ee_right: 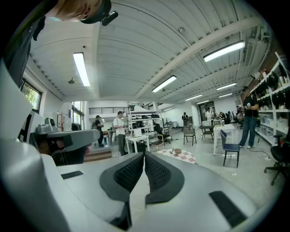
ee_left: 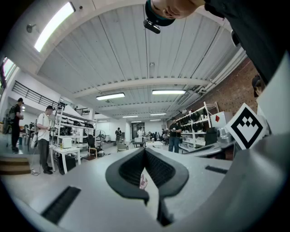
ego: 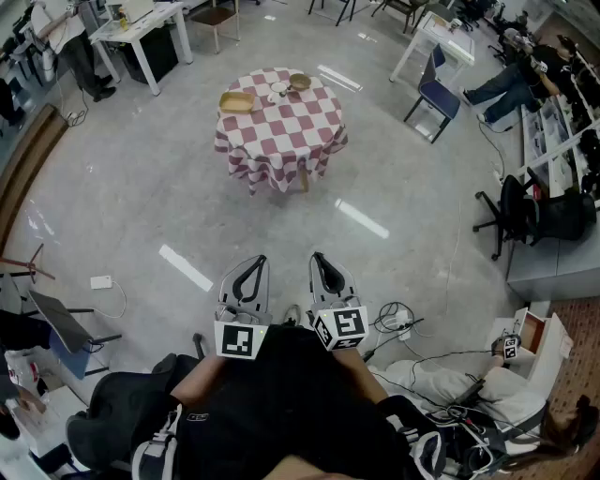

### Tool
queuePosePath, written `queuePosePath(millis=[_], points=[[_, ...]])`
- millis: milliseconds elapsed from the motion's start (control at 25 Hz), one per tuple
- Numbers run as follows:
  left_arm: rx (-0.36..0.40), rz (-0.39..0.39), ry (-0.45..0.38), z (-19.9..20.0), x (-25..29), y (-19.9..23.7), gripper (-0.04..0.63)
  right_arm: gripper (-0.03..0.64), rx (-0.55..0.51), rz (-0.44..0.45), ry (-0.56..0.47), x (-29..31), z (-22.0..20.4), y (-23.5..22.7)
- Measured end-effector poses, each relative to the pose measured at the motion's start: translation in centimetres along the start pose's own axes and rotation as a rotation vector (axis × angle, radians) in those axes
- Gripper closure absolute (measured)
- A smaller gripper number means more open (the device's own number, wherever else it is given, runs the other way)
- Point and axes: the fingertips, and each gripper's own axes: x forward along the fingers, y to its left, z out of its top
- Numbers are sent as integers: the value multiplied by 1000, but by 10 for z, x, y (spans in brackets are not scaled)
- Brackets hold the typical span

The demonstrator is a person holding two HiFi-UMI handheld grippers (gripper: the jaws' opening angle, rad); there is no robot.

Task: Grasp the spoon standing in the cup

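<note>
Far ahead stands a round table with a red-and-white checked cloth (ego: 281,131). A small white cup with the spoon (ego: 277,91) sits near its far edge, too small to make out in detail. My left gripper (ego: 254,262) and right gripper (ego: 320,258) are held side by side close to my body, well short of the table. Both are shut with nothing between the jaws. In the right gripper view the table (ee_right: 180,155) shows small beyond the right gripper (ee_right: 144,155). The left gripper (ee_left: 145,150) points up the room, with a sliver of checked cloth (ee_left: 142,181) behind its pads.
On the table lie a yellow tray (ego: 236,101) and a brown bowl (ego: 300,82). A blue chair (ego: 437,94) and white desks (ego: 141,28) stand around the room. Cables (ego: 398,323) trail on the floor at my right. People stand by shelves (ee_left: 45,136).
</note>
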Motion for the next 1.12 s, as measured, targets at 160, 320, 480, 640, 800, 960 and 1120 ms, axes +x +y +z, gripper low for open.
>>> queuePosePath(millis=[160, 320, 480, 640, 800, 960, 1120], points=[[-1, 1, 1, 1, 0, -2, 588, 583, 0, 1, 0, -2, 1, -1], [5, -1, -3, 3, 2, -7, 588, 583, -1, 2, 1, -5, 1, -5], [-7, 1, 5, 2, 5, -13, 588, 583, 0, 10, 8, -7, 1, -9], [-9, 4, 8, 2, 9, -23, 588, 583, 40, 14, -12, -14, 2, -19], [-12, 10, 15, 3, 14, -36, 588, 583, 46, 13, -22, -24, 3, -32], [-5, 18, 18, 3, 21, -50, 588, 583, 47, 24, -8, -34, -3, -47], [10, 42, 32, -3, 24, -64, 588, 583, 50, 45, -6, -43, -12, -63]])
